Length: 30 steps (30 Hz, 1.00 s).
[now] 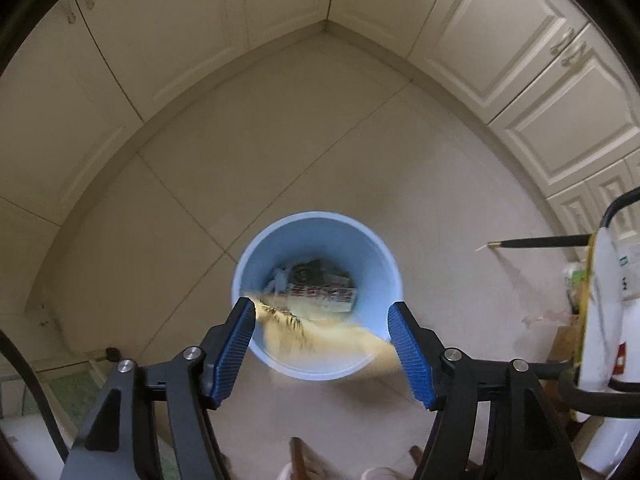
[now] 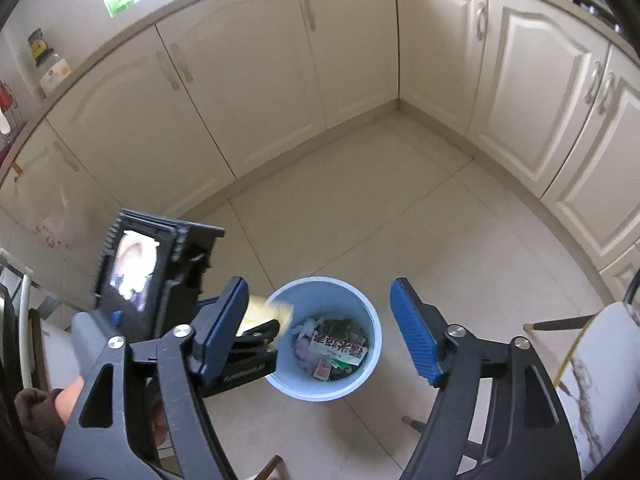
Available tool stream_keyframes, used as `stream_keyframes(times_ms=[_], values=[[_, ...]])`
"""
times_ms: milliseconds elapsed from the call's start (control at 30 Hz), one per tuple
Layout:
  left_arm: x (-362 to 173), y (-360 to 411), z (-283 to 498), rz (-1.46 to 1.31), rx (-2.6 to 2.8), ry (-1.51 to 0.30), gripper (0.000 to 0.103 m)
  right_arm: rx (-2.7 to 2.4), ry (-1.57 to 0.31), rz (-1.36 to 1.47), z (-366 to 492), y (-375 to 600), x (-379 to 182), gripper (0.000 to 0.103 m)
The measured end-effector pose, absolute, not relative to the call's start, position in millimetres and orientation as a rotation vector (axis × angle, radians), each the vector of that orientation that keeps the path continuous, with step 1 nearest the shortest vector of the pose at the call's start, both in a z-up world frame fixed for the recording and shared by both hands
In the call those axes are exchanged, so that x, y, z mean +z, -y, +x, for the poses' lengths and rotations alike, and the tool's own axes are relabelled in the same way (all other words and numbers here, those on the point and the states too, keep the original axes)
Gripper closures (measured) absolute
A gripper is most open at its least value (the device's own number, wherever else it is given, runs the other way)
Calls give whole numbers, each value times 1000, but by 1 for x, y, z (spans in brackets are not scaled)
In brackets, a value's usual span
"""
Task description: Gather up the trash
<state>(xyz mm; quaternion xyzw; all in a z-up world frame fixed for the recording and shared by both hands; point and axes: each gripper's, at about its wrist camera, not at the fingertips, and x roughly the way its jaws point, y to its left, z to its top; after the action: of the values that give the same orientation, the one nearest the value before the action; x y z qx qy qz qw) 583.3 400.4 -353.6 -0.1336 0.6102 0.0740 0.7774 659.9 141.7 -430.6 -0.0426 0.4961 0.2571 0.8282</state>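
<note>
Standing on open floor (image 2: 460, 240) clear of cabinets (image 2: 532, 92), blue bin (image 1: 316, 232) sits below both grippers; left gripper (image 1: 322, 322) jaws apart, blurred yellow scrap (image 1: 320, 336) between; right gripper (image 2: 320, 312) jaws apart, nothing held.

Cream panelled cabinets (image 2: 248, 92) around a pale tiled floor (image 2: 360, 208), daylit.

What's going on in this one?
A person holds both grippers over a light blue bin standing on the kitchen floor. The left gripper points down at the bin, jaws apart, with a blurred yellowish piece of trash between them that looks to be dropping in. The right gripper hangs beside it, jaws open, holding nothing. Wrappers and paper already lie in the bin.
</note>
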Motion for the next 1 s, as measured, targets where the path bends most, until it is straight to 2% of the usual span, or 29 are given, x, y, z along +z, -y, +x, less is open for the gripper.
stream_keyframes(times_ms=[67,200,267,333,433,467,533,600,733,1000], values=[[-345,-400,583,-289,160,-1312,34,527,-1022,-96,648,-136,-415,23],[-312,-395,572,-286,177,-1262,34,512,-956,-107,621,-122,-379,19],[-277,-391,559,-276,190,-1172,34,491,-911,-120,604,-119,-359,9],[-240,-386,540,-271,200,-1080,34,462,-852,-127,586,-112,-333,7],[-174,-372,507,-264,207,-909,32,411,-761,-126,559,-93,-289,0],[-158,-367,497,-259,217,-867,30,391,-727,-126,547,-85,-272,0],[-110,-348,468,-231,215,-740,17,353,-669,-117,524,-69,-240,0],[-82,-328,444,-214,178,-659,10,332,-625,-103,504,-52,-214,0],[-29,-281,394,-136,170,-499,6,285,-540,-79,459,-23,-163,0],[8,-214,310,-86,105,-345,2,140,-395,-91,369,37,-95,0]])
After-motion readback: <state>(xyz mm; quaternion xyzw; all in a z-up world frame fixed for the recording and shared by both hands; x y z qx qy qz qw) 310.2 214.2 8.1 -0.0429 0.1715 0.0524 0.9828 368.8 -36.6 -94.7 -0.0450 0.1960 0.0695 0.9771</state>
